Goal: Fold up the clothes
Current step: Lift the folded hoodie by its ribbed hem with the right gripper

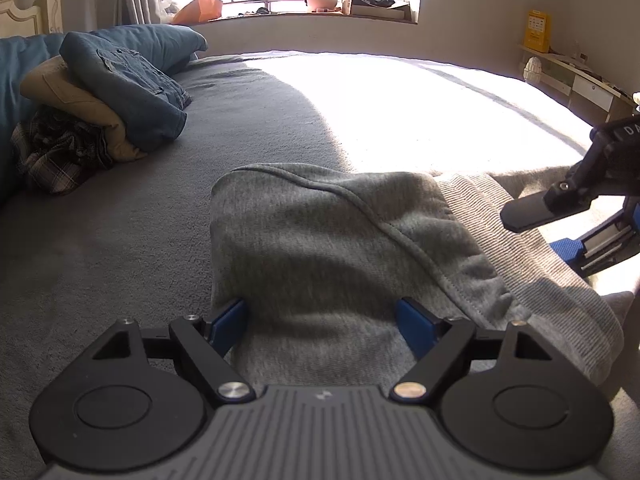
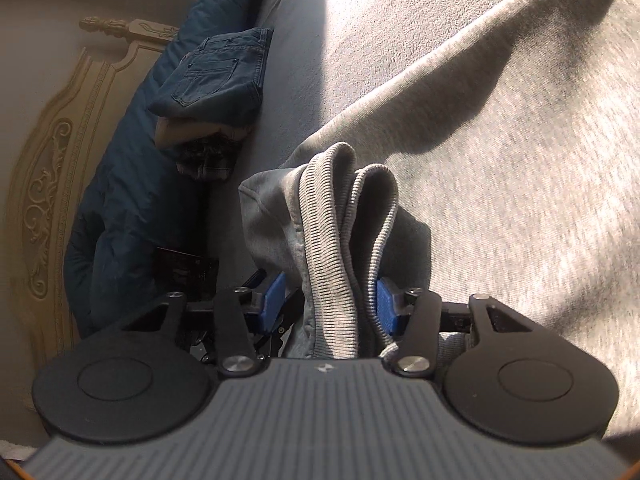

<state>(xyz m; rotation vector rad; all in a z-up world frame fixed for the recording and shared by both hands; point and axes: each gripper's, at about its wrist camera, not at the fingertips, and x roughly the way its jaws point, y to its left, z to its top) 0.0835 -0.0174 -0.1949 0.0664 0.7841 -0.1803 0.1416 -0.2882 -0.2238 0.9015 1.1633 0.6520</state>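
Left wrist view: left gripper (image 1: 322, 316) fingers grasp the grey sweatshirt (image 1: 320, 240) fold on the bed (image 1: 120, 240); open bedding far and left.
Right wrist view: right gripper (image 2: 330, 300) fingers straddle its ribbed hem (image 2: 324, 240); contact unclear.

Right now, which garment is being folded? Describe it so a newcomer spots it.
On the grey bed, look away from the pile by the blue pillow. It is the grey sweatshirt between both grippers, the only one with a ribbed hem.

Both wrist views close, angled down; share grey garment (image 1: 328, 240), bed (image 1: 100, 260)
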